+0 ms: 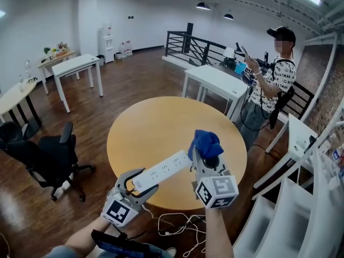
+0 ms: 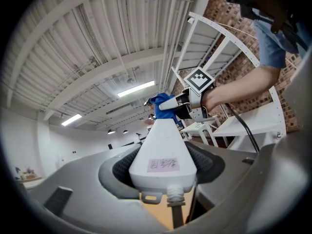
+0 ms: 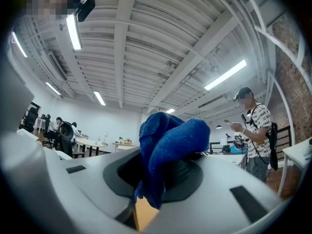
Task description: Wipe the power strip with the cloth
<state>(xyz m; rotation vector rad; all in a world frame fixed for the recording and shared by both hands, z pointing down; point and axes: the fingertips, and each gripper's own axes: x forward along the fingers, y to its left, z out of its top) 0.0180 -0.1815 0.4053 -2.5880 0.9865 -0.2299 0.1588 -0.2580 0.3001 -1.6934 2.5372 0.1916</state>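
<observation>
Power strip [image 1: 161, 172] — white, rigid, likely light, smooth casing perhaps slippery. Was held level above round table [image 1: 141, 123], cord end clamped in left gripper [image 1: 138, 183]; best gripped there. Cloth [image 1: 205, 142] — blue, soft, bunched; right gripper [image 1: 207, 157] pinched it at strip's far end.

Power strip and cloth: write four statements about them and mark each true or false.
1. The left gripper holds the power strip by its cord end. True.
2. The cloth in the right gripper is red. False: it is blue.
3. The cloth sits near the strip's far end, away from the left gripper. True.
4. The table below is square. False: it is round.
</observation>
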